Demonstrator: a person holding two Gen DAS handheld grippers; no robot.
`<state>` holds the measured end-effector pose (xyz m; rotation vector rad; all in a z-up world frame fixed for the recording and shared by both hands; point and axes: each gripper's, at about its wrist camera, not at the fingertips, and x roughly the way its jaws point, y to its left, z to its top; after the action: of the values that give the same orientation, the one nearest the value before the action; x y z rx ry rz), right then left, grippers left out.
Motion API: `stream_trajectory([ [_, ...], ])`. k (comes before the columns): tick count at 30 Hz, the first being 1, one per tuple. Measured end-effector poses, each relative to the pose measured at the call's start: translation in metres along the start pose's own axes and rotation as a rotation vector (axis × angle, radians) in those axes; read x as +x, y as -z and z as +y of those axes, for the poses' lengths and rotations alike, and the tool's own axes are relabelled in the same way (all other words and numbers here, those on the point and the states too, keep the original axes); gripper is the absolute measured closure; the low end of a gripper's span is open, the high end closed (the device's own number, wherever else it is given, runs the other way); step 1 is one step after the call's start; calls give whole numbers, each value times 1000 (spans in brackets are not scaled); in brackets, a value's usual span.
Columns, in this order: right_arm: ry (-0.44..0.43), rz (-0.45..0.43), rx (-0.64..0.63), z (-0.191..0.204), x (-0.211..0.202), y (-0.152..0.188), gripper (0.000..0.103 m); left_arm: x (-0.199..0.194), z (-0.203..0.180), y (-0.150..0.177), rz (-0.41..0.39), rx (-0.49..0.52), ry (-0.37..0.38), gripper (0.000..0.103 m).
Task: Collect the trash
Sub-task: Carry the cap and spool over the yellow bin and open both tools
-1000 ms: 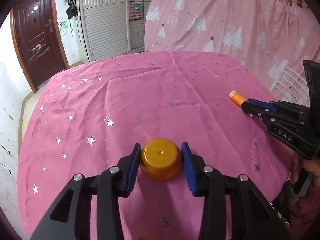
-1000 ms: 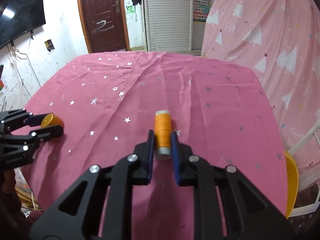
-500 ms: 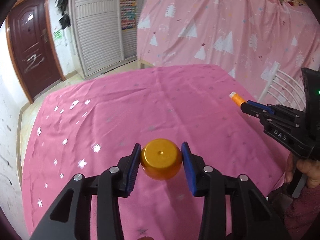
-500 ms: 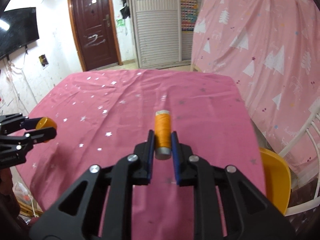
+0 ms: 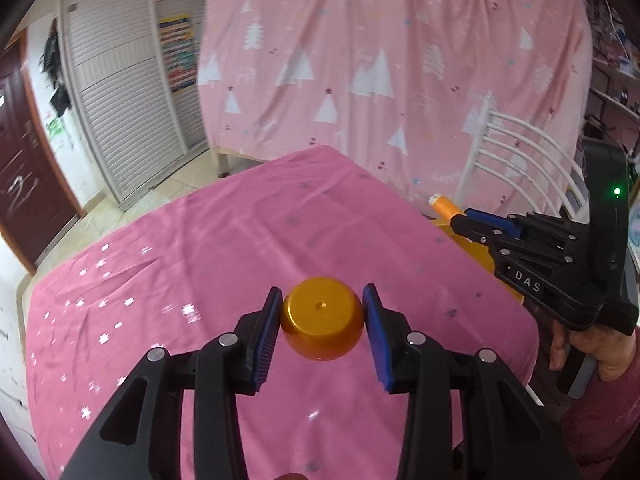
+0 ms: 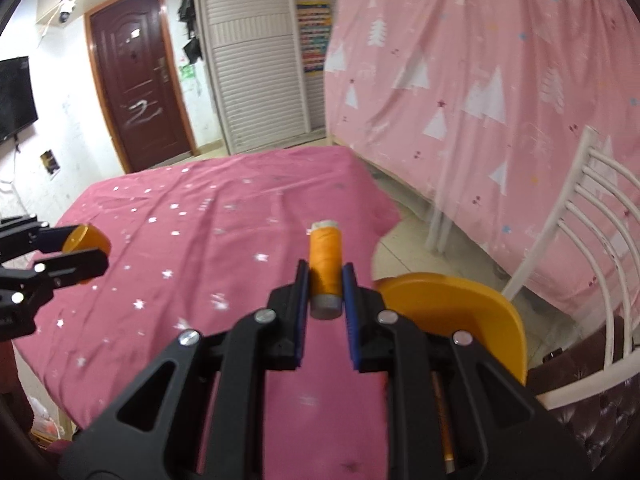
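writing: "DAS" in white on the side of the right tool (image 5: 460,222), readable only in the left wrist view; the wall poster (image 6: 314,38) has coloured rows, its text too small to read
left tool (image 5: 323,312): blue pads pinching a gold round cap (image 5: 322,318), flat face with a small centre nub toward the camera, cap held off the cloth
right tool, own view (image 6: 325,280): jaws nearly together, pinching an orange thread spool (image 6: 326,264) near its grey lower end; spool stands along the fingers, pale top end pointing away
tabletop (image 5: 240,248): pink cloth with silver stars, wrinkled; nothing else visible lying on it
left view only: right tool from the side with the spool's tip (image 5: 440,204) sticking out of it, a green light on its body, a person's hand (image 5: 592,352) in a dark red sleeve on its handle
right view only: yellow bin (image 6: 460,312) just past the tabletop's right edge, right of the spool, inside not visible; dark TV (image 6: 16,96) on the left wall; left tool (image 6: 76,254) at the left edge with the gold cap (image 6: 86,238) in it
both views: white chair (image 6: 592,232), pink tree-print curtain (image 5: 400,60), brown door (image 6: 136,76), white louvred panels (image 6: 256,52)
blur: background smeared in both views
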<state>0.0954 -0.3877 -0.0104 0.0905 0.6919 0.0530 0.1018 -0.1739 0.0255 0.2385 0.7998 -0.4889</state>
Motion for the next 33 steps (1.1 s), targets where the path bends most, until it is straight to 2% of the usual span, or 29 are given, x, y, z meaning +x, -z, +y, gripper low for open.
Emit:
stream_trajectory([
  [10,58,14,105,-64,5,21,87,35,-73,-28,41,115,74,68],
  [16,63,28,167,-94,7,34,87,54,-109,-51,64,132,157,68],
  [19,56,50,189,-103,14,40,87,70,-125,-58,84,138,174,68],
  [26,38,87,221,-113,27,47,87,110,-133,-72,146,50,225,68],
  [30,36,106,233,-115,31,50,87,122,-135,-70,163,37,241,67],
  [32,35,111,238,-116,33,51,87,127,-135,-69,178,23,252,63],
  [33,33,114,243,-116,33,51,87,128,-135,-69,179,17,257,52],
])
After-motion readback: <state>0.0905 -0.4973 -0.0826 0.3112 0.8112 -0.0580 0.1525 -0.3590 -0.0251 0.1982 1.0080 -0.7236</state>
